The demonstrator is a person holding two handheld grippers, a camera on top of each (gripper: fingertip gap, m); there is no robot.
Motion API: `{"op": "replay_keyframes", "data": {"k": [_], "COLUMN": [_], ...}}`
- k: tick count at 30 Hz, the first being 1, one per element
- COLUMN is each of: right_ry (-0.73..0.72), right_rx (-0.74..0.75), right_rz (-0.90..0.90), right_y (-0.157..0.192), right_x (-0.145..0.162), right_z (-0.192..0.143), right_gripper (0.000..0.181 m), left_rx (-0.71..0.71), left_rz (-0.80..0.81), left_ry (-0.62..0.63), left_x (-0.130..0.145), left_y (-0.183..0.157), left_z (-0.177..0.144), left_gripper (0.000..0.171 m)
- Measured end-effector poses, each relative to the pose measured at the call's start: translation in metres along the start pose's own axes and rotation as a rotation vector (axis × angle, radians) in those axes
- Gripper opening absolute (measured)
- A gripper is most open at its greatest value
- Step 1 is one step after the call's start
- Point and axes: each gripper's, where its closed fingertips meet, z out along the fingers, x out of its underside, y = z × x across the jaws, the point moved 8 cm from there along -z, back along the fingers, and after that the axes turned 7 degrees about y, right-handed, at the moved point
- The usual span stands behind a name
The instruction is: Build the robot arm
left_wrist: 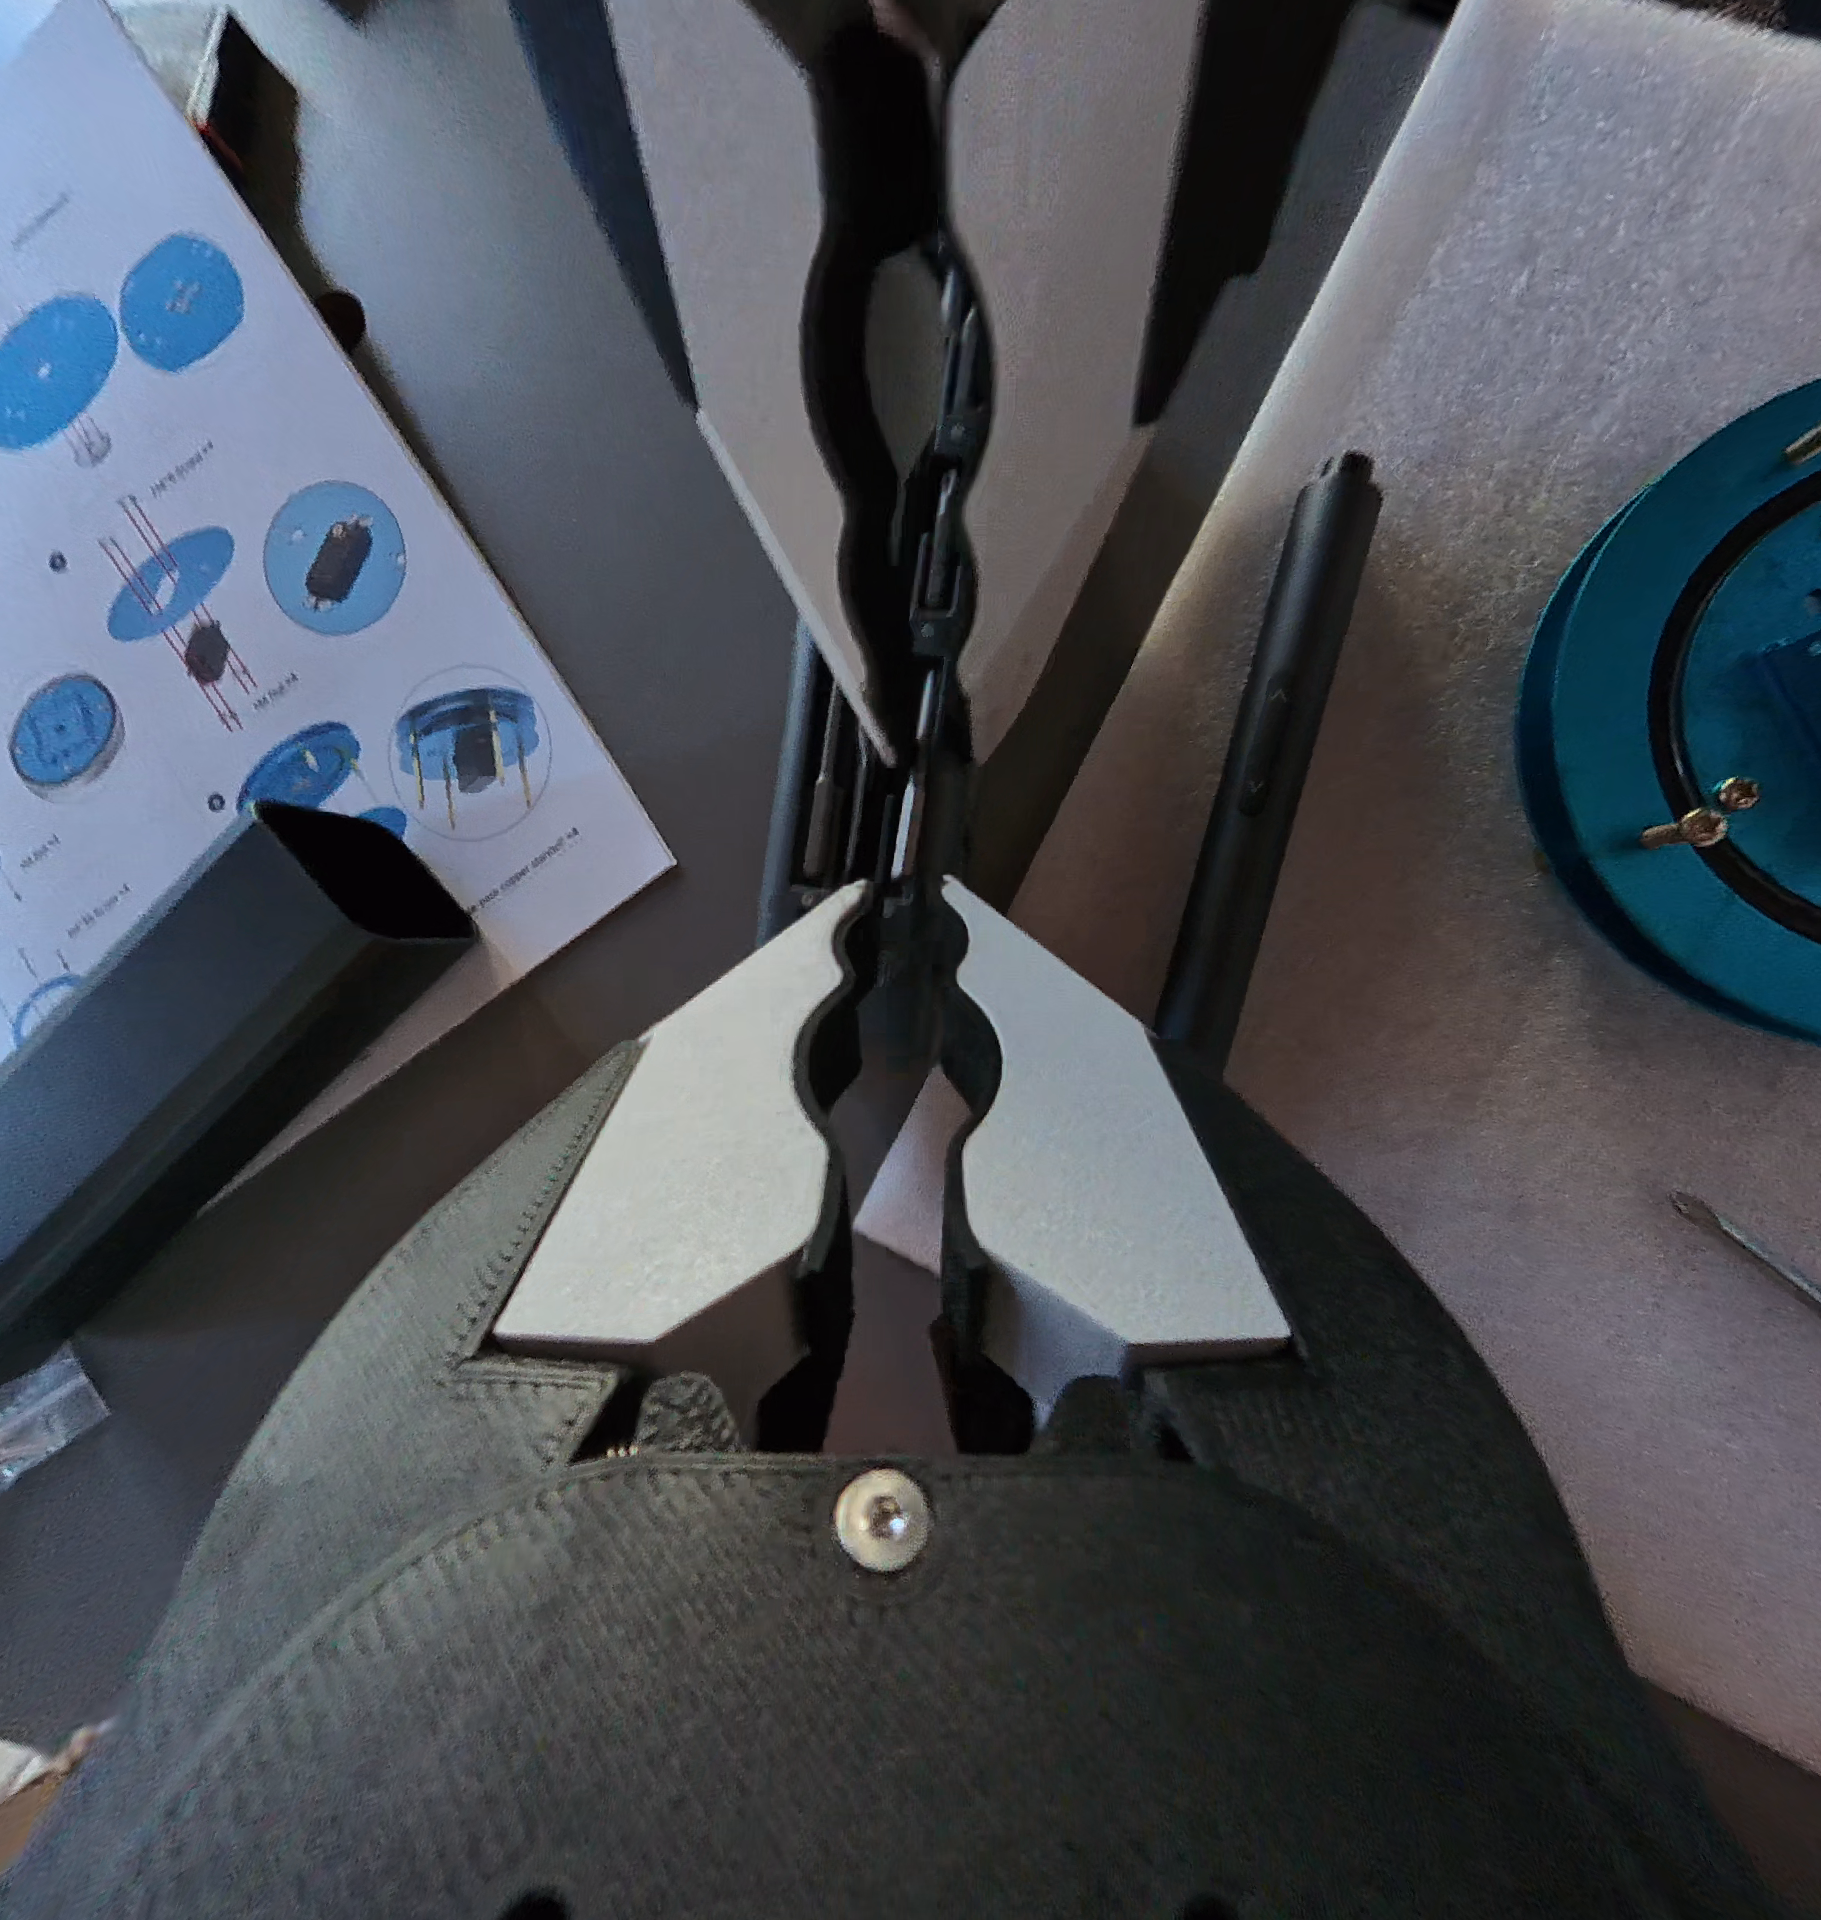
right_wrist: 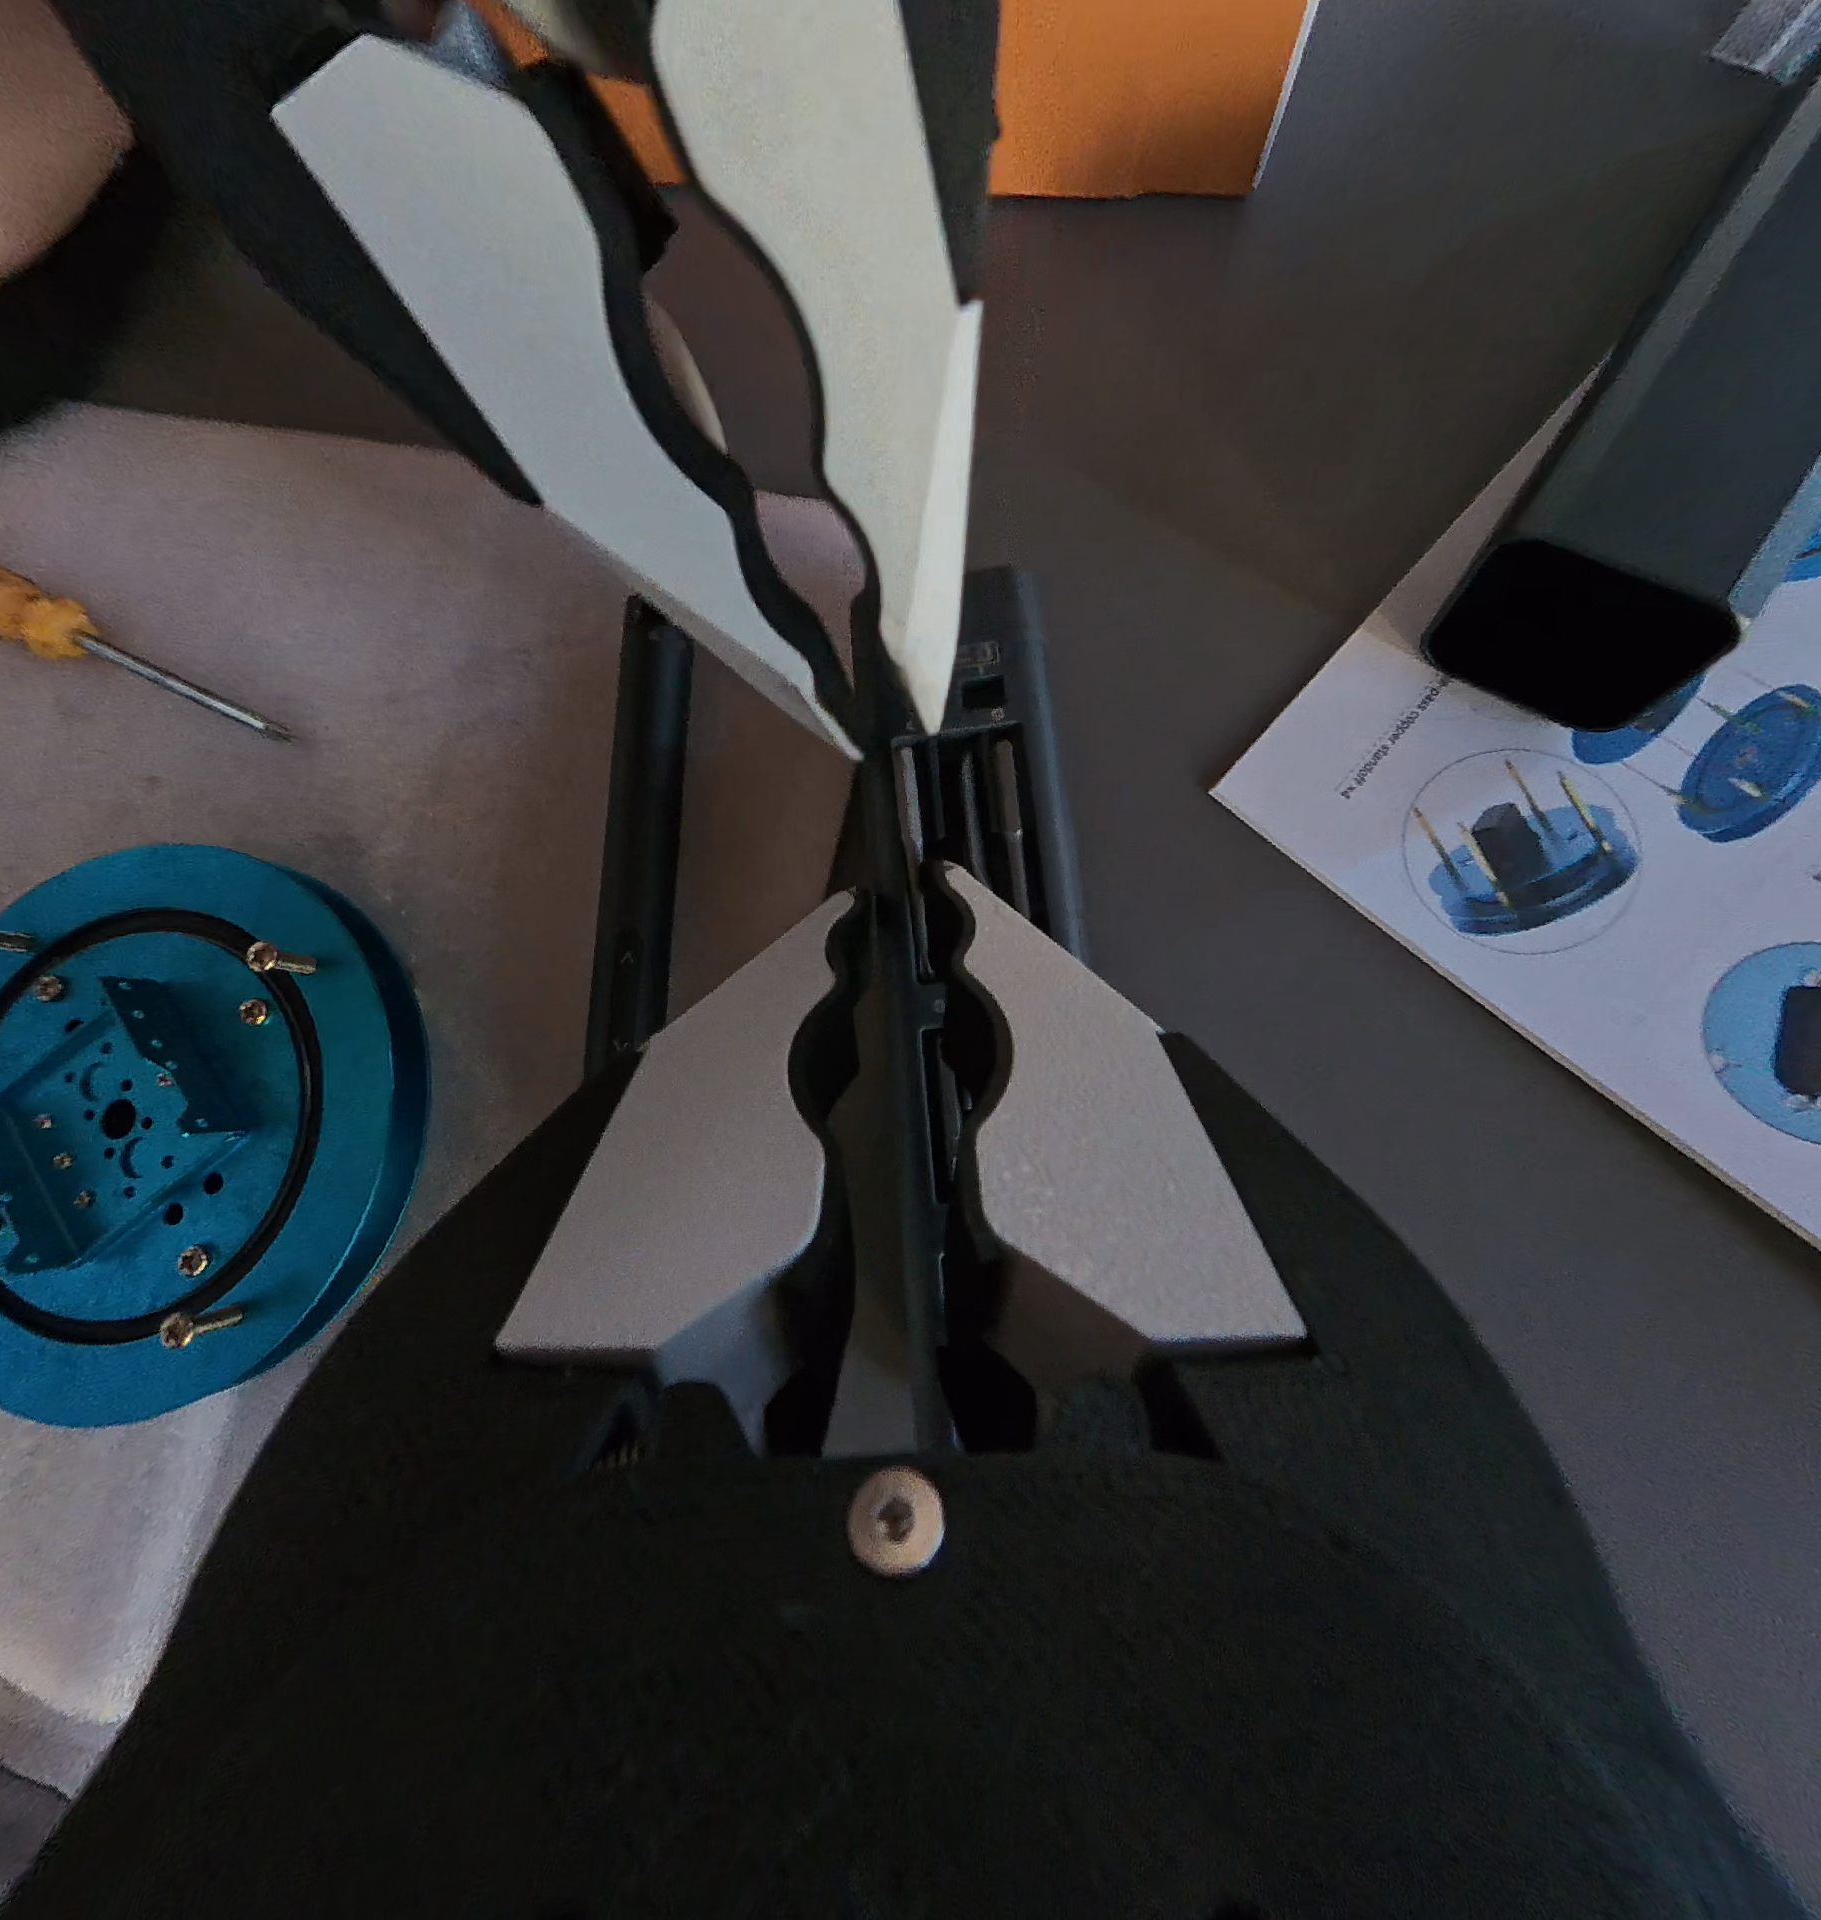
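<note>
Tip to tip above an open black tool case [right_wrist: 1025, 717], the left gripper [left_wrist: 904, 896] and right gripper [right_wrist: 898, 888] each pinch the same slim black bit rack [right_wrist: 901, 1091], with a pen-shaped driver [left_wrist: 1270, 748] and a teal round base [left_wrist: 1654, 831] on the grey mat [left_wrist: 1508, 364] beside it.

I read this as an assembly workbench: printed instruction sheet [left_wrist: 262, 540] with part diagrams, blue metal disc assembly [right_wrist: 158, 1132] with brass standoffs, yellow-handled screwdriver [right_wrist: 44, 623], black bit holder tray [right_wrist: 989, 790], on grey felt mat [left_wrist: 1508, 312].
</note>
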Motion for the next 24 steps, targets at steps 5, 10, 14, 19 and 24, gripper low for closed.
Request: {"op": "replay_keyframes", "data": {"k": [5, 10, 14, 19, 24], "right_ry": [-0.044, -0.057, -0.080, -0.105, -0.127], "right_rx": [-0.026, -0.010, 0.009, 0.031, 0.048], "right_rz": [0.009, -0.024, -0.035, -0.050, -0.080], "right_y": [-0.0019, -0.0007, 0.0004, 0.0021, 0.0044], "right_x": [0.0030, 0.0036, 0.0050, 0.0057, 0.0042], "right_z": [0.0002, 0.0005, 0.0005, 0.0001, 0.0003], "right_gripper": [0.009, 0.008, 0.009, 0.008, 0.010], "left_rx": [-0.019, -0.005, -0.010, 0.000, 0.016], "left_rz": [0.017, 0.010, 0.015, -0.004, -0.011], "left_ry": [0.003, -0.034, -0.043, -0.025, -0.016], "left_x": [-0.0046, -0.0070, -0.0088, -0.0098, -0.0108], "left_y": [-0.0019, -0.0017, -0.0017, -0.0018, -0.0031], "left_z": [0.0039, 0.0066, 0.0072, 0.0059, 0.0004], "left_gripper": [0.016, 0.004, 0.003, 0.002, 0.002]}}
